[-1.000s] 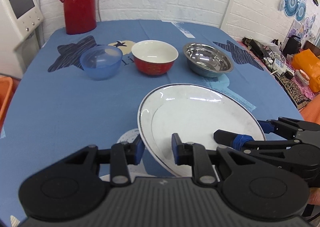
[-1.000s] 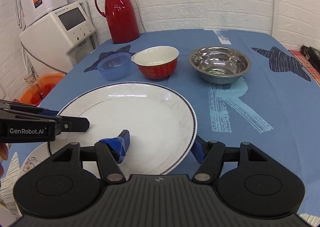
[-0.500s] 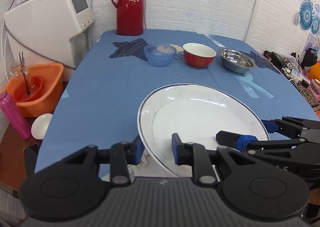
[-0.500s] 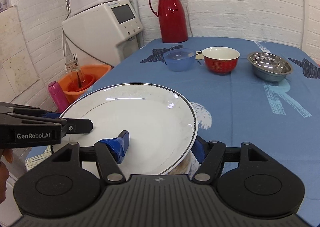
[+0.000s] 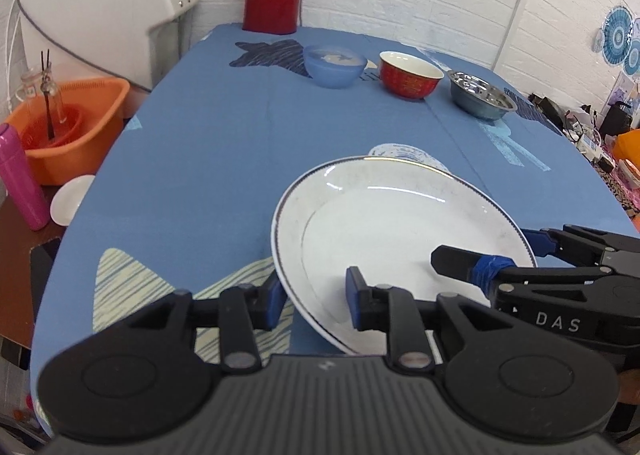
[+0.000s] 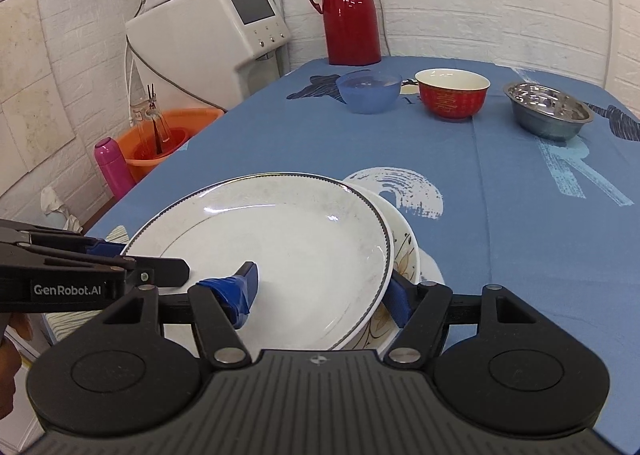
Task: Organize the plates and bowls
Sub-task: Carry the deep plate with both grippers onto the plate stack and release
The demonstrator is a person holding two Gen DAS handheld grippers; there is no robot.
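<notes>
A large white plate [image 5: 384, 223] with a thin blue rim hangs tilted over the near end of the blue table [image 5: 208, 143]. My left gripper [image 5: 314, 295] is shut on its left rim. My right gripper [image 6: 322, 291] is shut on its right rim, and shows in the left wrist view as the right gripper [image 5: 496, 251]. In the right wrist view the left gripper [image 6: 144, 259] reaches in from the left. A flowered plate [image 6: 404, 251] lies just under the white plate [image 6: 280, 247]. Far across stand a blue bowl [image 6: 368, 91], a red bowl [image 6: 452, 95] and a steel bowl [image 6: 548, 111].
A red thermos [image 6: 348, 11] stands at the table's far edge. Left of the table are a white water dispenser [image 6: 208, 35], an orange basin [image 5: 68, 123] and a pink bottle [image 5: 20, 179]. Cables and clutter [image 5: 592, 135] lie beyond the right edge.
Both grippers have drawn the white plate back from the bowls toward the near end of the table. It now hangs over the flowered plate, which has come into view.
</notes>
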